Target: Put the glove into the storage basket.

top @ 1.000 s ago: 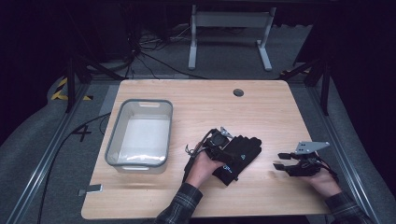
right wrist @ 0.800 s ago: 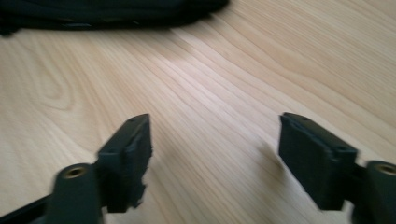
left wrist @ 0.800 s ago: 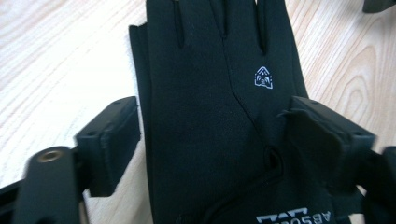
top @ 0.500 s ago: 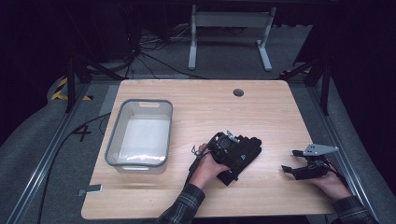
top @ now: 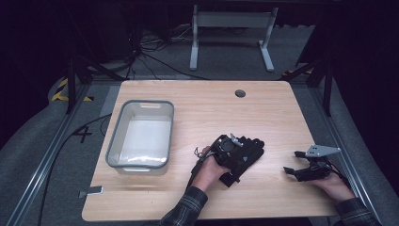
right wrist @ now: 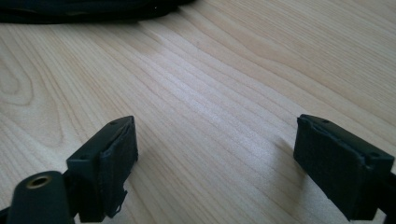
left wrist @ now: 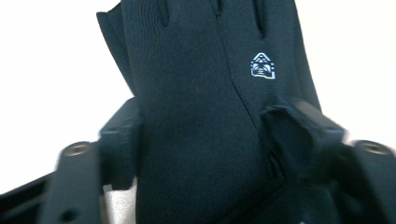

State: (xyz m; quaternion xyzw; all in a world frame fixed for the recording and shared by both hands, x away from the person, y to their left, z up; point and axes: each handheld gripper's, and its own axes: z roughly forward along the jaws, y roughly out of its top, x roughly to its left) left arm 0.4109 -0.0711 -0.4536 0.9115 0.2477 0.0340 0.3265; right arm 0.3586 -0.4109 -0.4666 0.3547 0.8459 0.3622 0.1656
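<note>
- Bin (top: 141, 136): a grey-rimmed, clear-walled tub stood on the left half of the wooden table (top: 207, 103), well apart from both hands. Its pale floor looked bare, though a bright sheen along the near wall made the bottom hard to read.
- Glove (left wrist: 201, 116): black fabric, lying near the middle of the table's front half in the high view (top: 249, 153), to the right of the bin. Its fingers pointed away from the left gripper's camera.
- Marking: a small white emblem (left wrist: 263, 66) was printed on the back of the glove, a peaked shape over a blocky outline. No letters could be read in it.
- Floor mark: a figure "4" (top: 83, 135) was painted on the grey floor left of the table.
- Left gripper (top: 226, 148): its jaws had just been closing, and the glove's cuff end sat between them with both pads against the cloth, so it was clamped on the glove.
- Right gripper (top: 301, 170): it hovered low near the table's right edge, well apart from the glove, jaws spread wide with only bare wood between them.
</note>
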